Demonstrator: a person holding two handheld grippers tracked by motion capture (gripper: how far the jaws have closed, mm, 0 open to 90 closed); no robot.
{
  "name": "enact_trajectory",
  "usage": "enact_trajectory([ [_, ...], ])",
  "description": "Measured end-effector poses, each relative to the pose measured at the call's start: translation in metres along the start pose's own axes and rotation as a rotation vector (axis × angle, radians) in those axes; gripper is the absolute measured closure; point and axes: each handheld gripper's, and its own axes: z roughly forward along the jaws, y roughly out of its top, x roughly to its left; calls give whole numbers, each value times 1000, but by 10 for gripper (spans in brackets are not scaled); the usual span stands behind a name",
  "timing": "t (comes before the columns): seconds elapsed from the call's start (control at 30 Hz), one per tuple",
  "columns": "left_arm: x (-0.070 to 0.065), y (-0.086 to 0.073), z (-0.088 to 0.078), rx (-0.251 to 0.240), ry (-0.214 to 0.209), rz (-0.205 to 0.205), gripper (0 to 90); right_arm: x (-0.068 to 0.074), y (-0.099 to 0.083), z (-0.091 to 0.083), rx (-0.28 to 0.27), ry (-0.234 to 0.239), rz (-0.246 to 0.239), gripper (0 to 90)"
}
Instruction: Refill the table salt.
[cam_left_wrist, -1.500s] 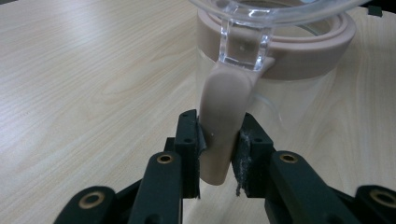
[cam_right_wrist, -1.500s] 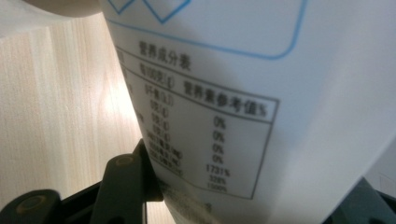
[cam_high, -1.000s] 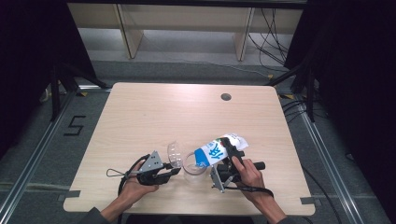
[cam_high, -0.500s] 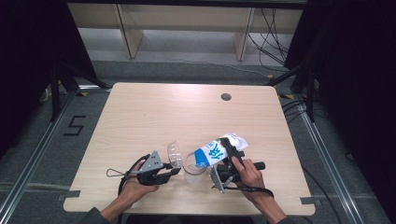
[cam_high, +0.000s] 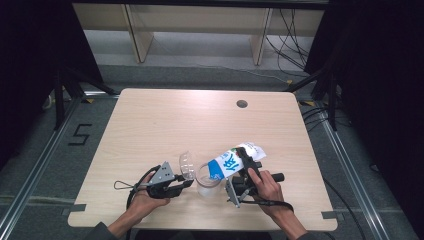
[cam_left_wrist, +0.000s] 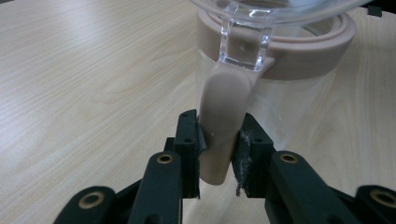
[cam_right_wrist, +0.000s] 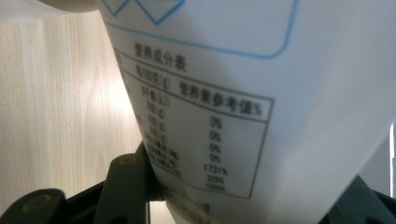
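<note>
**Bag tipped over the jar**

The wooden table (cam_high: 150, 125) is the biggest thing here. It has 1 small round hole (cam_high: 242, 104) near its far edge, at about 1 o'clock from the middle.

Your right gripper (cam_high: 239, 175) is clamped on a white and blue bag (cam_high: 235, 159). The bag is tilted, with its low end over the jar and its top pointing to 2 o'clock. In the right gripper view the bag's white side (cam_right_wrist: 261, 93) with a printed chart sits between the 2 black jaws.

The clear jar (cam_high: 207, 180) stands on the table near your edge, between your 2 hands. It has a tan band (cam_left_wrist: 299, 51) round its top.

Your left gripper (cam_high: 176, 185) squeezes the jar's tan latch tab (cam_left_wrist: 222, 126). The clear lid (cam_high: 186, 165) stands open at 10 o'clock from the jar.
</note>
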Motion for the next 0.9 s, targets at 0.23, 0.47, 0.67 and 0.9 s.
enact_trajectory([
  [0.23, 0, 0, 0, 1, 1, -2, 727, 1, -1, -2, 27, 11, 2, 517],
  [0.47, 0, 0, 0, 1, 1, -1, 727, 1, -1, -2, 27, 12, 4, 519],
  [0.67, 0, 0, 0, 1, 0, -2, 727, 0, -2, -2, 19, 14, -13, 520],
  [0.9, 0, 0, 0, 1, -6, -11, 726, 0, -2, -2, 21, 18, -13, 521],
])
